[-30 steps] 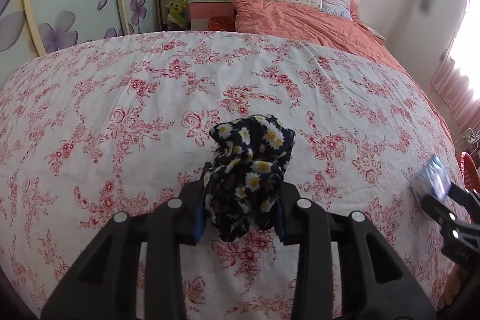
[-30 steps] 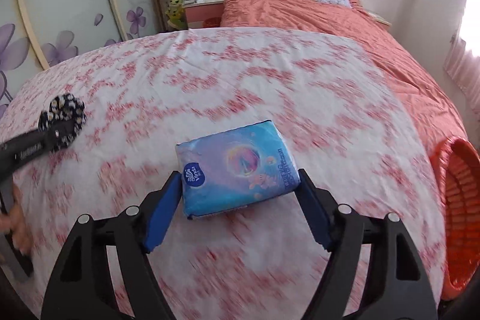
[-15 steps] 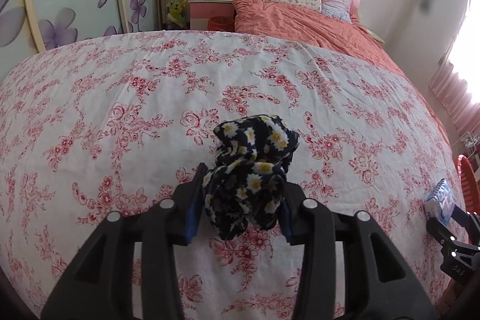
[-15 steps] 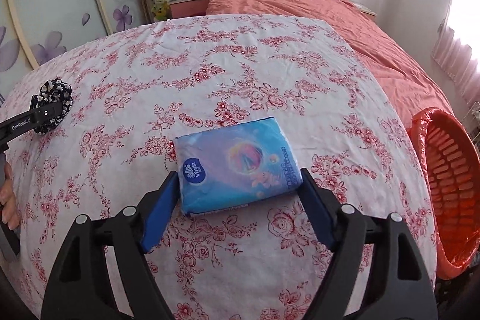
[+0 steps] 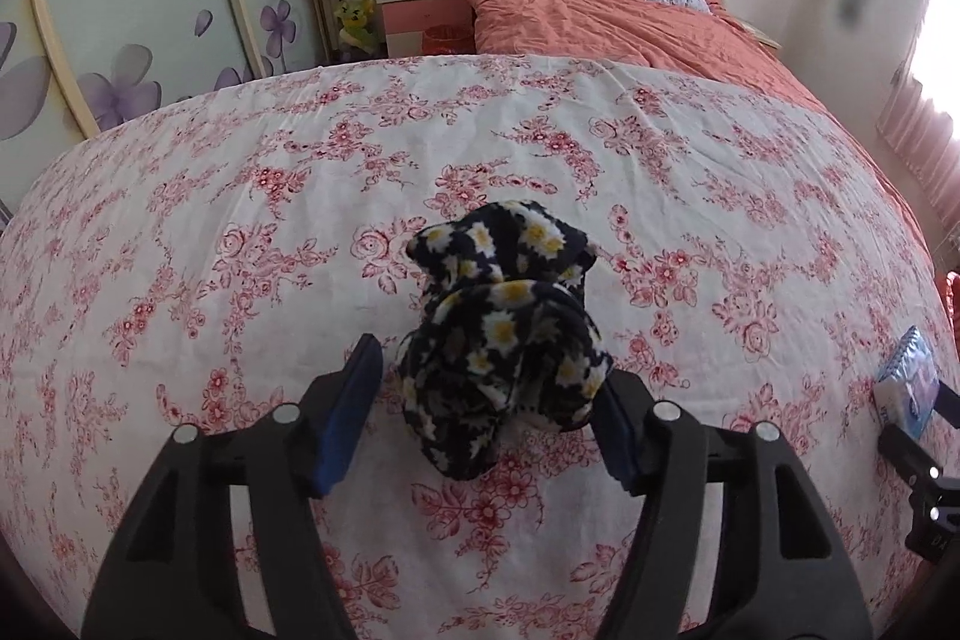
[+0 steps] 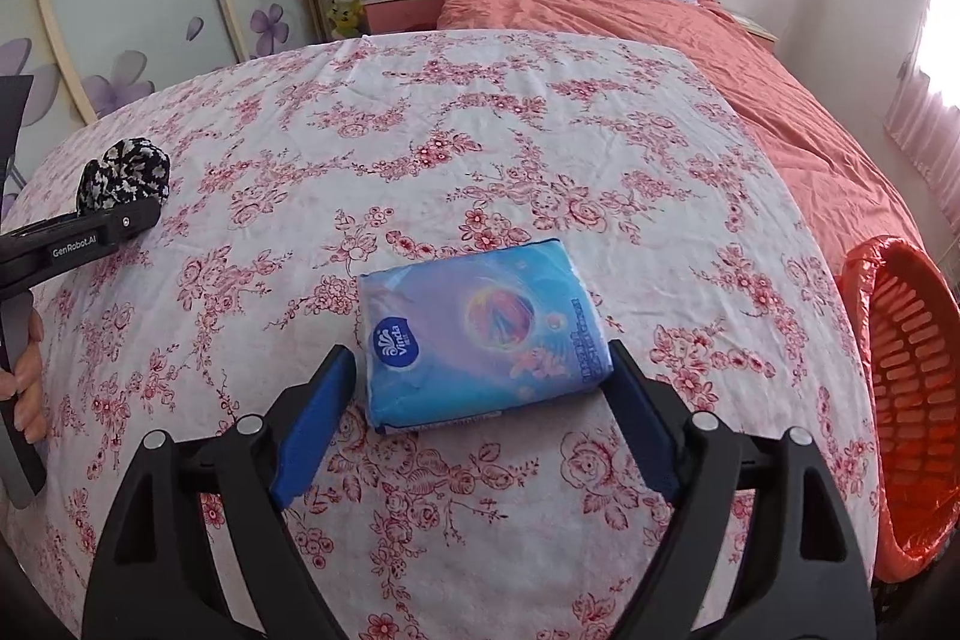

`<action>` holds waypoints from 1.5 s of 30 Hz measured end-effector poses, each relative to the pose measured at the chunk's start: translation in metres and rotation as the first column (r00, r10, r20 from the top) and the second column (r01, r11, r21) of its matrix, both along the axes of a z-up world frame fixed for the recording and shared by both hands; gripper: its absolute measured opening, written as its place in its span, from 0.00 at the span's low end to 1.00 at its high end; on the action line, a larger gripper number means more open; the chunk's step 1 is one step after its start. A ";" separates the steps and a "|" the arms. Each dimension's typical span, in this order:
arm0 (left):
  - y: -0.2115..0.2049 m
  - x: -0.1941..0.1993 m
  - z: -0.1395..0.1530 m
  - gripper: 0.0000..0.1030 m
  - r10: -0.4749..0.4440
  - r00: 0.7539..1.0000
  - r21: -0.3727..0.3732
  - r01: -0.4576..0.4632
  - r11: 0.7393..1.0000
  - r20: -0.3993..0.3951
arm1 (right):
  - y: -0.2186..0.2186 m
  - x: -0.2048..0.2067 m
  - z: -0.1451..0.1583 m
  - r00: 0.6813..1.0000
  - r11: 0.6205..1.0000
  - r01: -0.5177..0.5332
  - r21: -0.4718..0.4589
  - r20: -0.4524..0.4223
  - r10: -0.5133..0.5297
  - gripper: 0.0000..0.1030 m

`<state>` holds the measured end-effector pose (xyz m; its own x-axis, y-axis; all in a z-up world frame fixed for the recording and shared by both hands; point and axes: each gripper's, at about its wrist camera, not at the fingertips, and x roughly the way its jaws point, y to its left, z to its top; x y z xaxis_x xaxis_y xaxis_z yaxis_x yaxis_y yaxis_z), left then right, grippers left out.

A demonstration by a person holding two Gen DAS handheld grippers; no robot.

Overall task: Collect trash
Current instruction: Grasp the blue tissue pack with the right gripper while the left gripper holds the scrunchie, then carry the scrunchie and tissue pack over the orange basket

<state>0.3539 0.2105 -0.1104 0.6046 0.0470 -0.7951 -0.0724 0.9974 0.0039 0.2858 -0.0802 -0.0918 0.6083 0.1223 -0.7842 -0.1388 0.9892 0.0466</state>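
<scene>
left gripper (image 5: 489, 418): jaws opening, daisy-print cloth bundle (image 5: 501, 340) lying between them on the floral bedsheet (image 5: 240, 196) | right gripper (image 6: 480, 418): jaws opening, tissue pack (image 6: 480, 334) set crosswise between them | orange basket (image 6: 912, 400) is seen nearer the right hand

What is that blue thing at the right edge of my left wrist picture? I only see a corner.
Observer: A blue Vinda tissue pack, lying flat on the flowered bedsheet.
Operator: Is it being held?
Observer: No. The right tool straddles it with its jaws opening, and a gap shows beside one pad.
Operator: Where could trash go?
Observer: An orange slatted basket lined with an orange bag stands just off the bed's right side.
</scene>
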 end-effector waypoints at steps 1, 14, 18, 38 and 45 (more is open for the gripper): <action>-0.001 0.000 0.000 0.62 0.003 1.000 0.002 -0.003 1.000 0.002 | 0.000 0.001 0.000 1.000 1.000 -0.001 -0.002 0.000 0.001 0.80; -0.010 -0.004 0.010 0.19 -0.017 0.998 0.035 0.015 0.999 0.058 | -0.002 -0.003 0.006 0.999 1.000 -0.002 0.007 0.034 0.001 0.72; -0.010 -0.010 0.019 0.18 -0.018 0.996 0.035 0.015 0.999 0.086 | -0.005 -0.009 0.014 0.998 1.000 -0.006 0.017 0.056 0.005 0.72; -0.058 -0.062 0.090 0.18 -0.087 0.975 0.050 0.078 0.996 0.204 | -0.053 -0.057 0.076 0.978 0.996 0.044 0.079 0.202 -0.059 0.72; -0.101 -0.088 0.115 0.18 -0.153 0.958 0.036 0.148 0.988 0.242 | -0.090 -0.082 0.099 0.957 0.988 0.102 0.117 0.259 -0.129 0.72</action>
